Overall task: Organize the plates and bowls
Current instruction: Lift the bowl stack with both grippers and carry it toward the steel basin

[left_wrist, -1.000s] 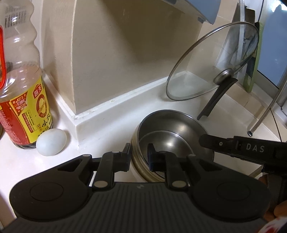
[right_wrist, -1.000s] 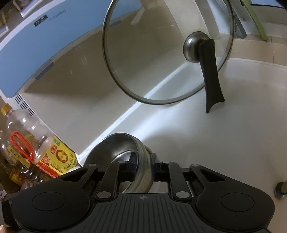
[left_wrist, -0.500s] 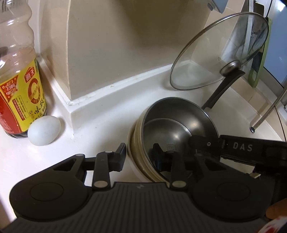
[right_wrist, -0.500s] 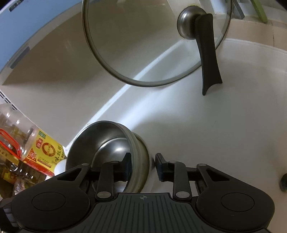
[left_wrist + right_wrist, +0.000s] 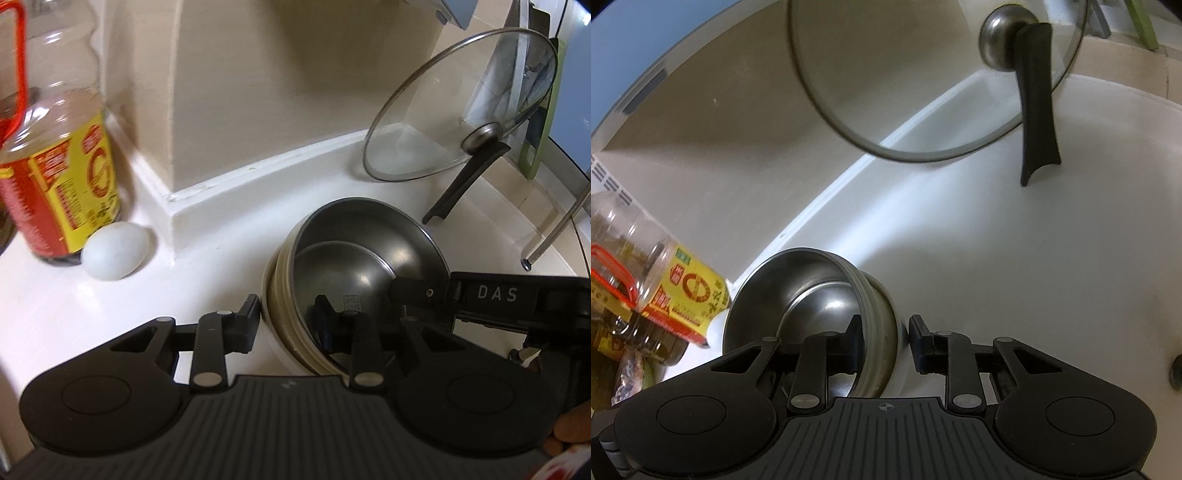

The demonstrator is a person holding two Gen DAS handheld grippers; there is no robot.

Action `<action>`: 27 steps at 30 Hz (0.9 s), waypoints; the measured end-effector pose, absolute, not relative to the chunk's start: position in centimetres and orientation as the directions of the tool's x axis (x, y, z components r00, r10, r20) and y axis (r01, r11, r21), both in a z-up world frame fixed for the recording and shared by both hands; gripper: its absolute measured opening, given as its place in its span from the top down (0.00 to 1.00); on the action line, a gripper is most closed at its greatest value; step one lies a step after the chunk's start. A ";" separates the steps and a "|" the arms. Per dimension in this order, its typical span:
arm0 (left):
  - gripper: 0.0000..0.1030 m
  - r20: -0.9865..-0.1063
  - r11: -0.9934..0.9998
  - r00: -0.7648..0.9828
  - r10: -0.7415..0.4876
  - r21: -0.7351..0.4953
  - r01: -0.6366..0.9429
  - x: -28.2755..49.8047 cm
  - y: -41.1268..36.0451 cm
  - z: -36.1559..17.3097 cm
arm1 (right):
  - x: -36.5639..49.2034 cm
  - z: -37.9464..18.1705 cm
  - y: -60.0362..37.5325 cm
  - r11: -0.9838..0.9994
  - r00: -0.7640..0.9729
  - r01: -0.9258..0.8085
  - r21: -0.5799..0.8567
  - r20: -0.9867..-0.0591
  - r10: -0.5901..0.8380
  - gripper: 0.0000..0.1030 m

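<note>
The nesting looks largely done: a steel bowl (image 5: 365, 254) sits inside a stack of cream-rimmed bowls (image 5: 280, 306) on the white counter (image 5: 110, 306), at 5 o'clock from the wall corner and 7 o'clock from the propped glass lid (image 5: 458, 110).

The left gripper (image 5: 288, 314) straddles the stack's near rim, one finger outside and one inside, its pads not clearly pressing, so it reads as released. The right gripper (image 5: 884, 338) straddles the opposite rim likewise; whether it pinches, I cannot tell.

No plates are visible, so what remains is probably withdrawing both grippers or shifting the stack. An egg (image 5: 114, 251) and an oil bottle (image 5: 55, 166) stand at 9 o'clock from the bowls.
</note>
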State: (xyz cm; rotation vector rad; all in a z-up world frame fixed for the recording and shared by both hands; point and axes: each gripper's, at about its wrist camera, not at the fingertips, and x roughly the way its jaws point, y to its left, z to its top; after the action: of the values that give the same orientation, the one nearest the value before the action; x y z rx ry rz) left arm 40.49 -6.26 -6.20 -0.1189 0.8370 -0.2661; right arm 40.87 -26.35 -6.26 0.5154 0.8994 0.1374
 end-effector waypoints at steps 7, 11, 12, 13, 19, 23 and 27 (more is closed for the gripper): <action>0.72 -0.721 0.972 0.654 -0.231 -0.206 0.116 38.0 -3.5 -6.1 | 40.0 -6.2 -23.8 0.871 0.591 0.028 0.491 -0.711 0.382 0.74; 0.72 -0.723 0.977 0.663 -0.194 -0.204 0.064 36.3 -1.4 -6.0 | 39.4 -6.1 -21.7 0.870 0.567 -0.028 0.491 -0.710 0.419 0.74; 0.72 -0.723 0.978 0.666 -0.184 -0.204 0.048 35.8 -0.9 -6.0 | 39.3 -6.1 -21.2 0.870 0.561 -0.042 0.492 -0.709 0.428 0.74; 0.72 -0.724 0.979 0.668 -0.173 -0.204 0.033 35.3 -0.4 -6.0 | 39.2 -6.2 -20.7 0.869 0.554 -0.057 0.492 -0.709 0.437 0.74; 0.72 -0.727 0.978 0.677 -0.111 -0.199 -0.053 32.6 2.4 -5.9 | 38.3 -6.1 -17.2 0.857 0.509 -0.147 0.494 -0.705 0.494 0.74; 0.72 -0.731 0.975 0.678 -0.082 -0.201 -0.099 30.8 3.9 -5.7 | 37.6 -6.0 -15.2 0.849 0.480 -0.197 0.489 -0.707 0.519 0.74; 0.72 -0.734 0.969 0.677 -0.056 -0.203 -0.140 29.4 4.9 -5.7 | 36.8 -6.0 -13.7 0.839 0.455 -0.243 0.487 -0.706 0.542 0.74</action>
State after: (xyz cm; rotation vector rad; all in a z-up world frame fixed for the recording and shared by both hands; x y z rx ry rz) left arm 29.35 4.93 -5.67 -0.2518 0.8277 0.0476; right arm 36.78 -13.74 -6.01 0.3387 0.9865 0.4958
